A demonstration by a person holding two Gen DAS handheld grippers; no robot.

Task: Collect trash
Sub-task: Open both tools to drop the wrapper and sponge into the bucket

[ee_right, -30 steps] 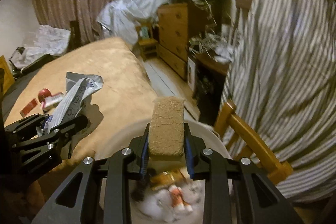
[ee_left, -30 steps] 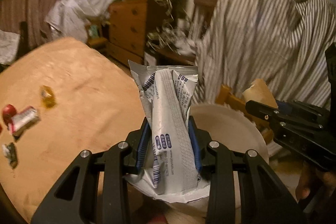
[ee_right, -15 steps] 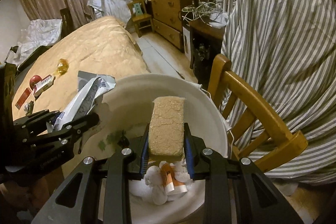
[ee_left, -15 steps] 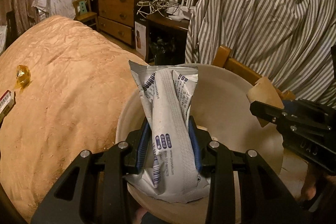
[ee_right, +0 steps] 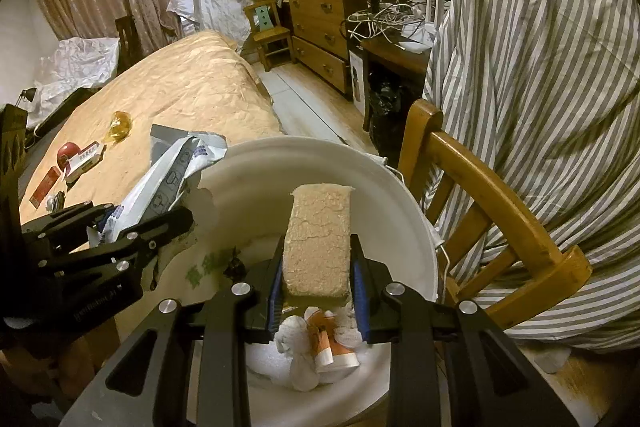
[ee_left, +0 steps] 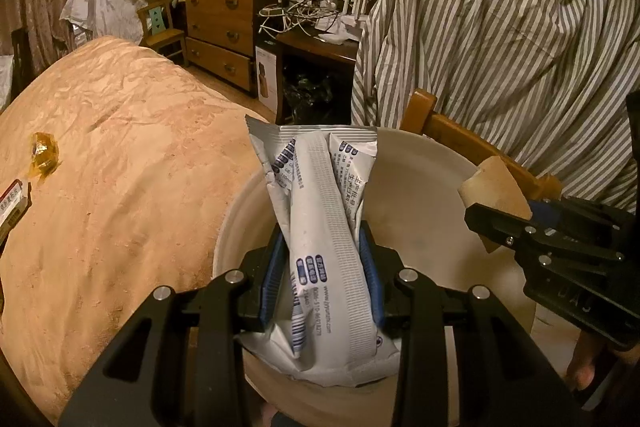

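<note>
Over white bin [ee_right: 400, 195] at lower centre: left tool [ee_left: 322, 259] clamped on crumpled silver wrapper [ee_left: 320, 211], right tool [ee_right: 316, 279] clamped on tan sponge-like block [ee_right: 320, 227]. Both poised above mouth, likely for dropping. More litter remains on bed [ee_right: 192, 87], left of frame.

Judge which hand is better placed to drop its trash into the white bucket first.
Right, probably. The right tool holds the tan block squarely above the white bucket, over trash already inside. The left tool holds its grey wrapper nearer the rim beside the bed.
</note>
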